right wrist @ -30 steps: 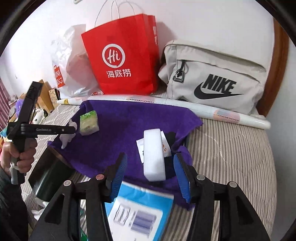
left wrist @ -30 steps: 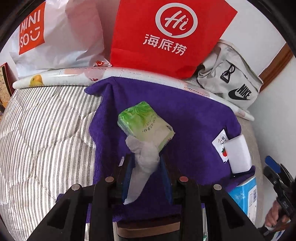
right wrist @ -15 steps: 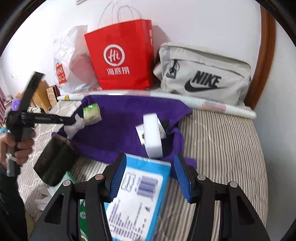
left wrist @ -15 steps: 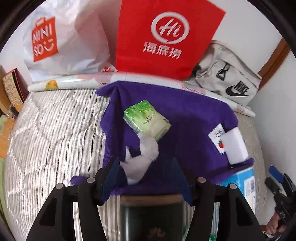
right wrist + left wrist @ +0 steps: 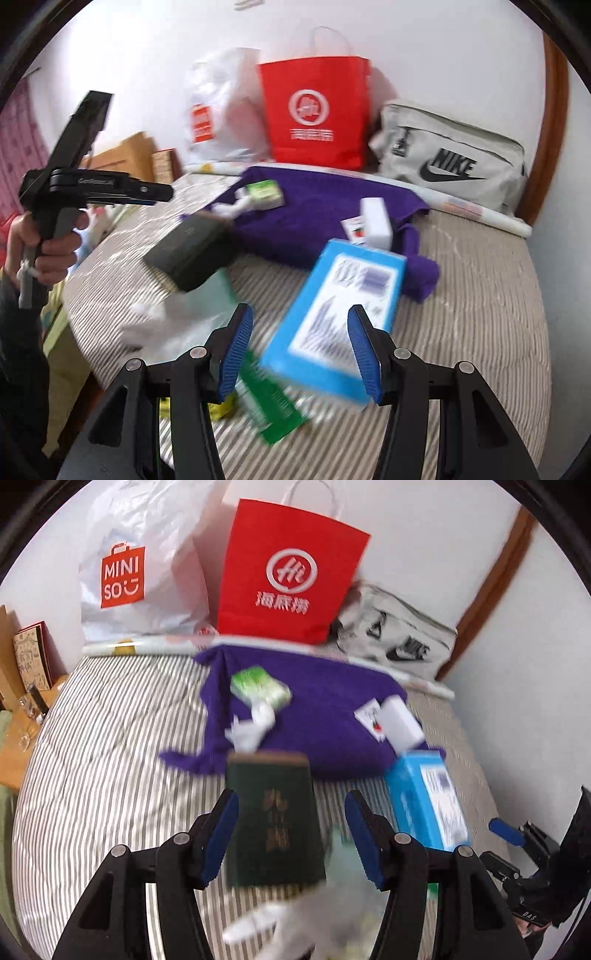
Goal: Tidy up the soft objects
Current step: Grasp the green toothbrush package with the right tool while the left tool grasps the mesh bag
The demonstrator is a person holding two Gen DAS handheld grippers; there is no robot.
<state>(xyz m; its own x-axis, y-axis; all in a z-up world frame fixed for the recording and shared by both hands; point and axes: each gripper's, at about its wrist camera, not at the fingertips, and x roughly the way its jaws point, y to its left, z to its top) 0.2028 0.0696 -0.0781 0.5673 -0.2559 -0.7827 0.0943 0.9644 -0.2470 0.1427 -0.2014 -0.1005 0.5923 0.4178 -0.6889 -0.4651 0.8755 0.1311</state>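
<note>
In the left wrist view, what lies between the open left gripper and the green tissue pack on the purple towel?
A dark green box on the striped mattress, then a crumpled white tissue, before the green tissue pack; left gripper.

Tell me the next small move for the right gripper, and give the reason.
Probably lower the right gripper toward the blue pack lying on the striped bedcover. Its jaws are open and empty, the pack sits right ahead between them, and it has not yet joined the tissue pack and white sponge on the purple towel.

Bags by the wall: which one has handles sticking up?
The red paper bag, the middle one: thin loop handles rise above its rim. The white plastic bag and grey Nike bag show none.
</note>
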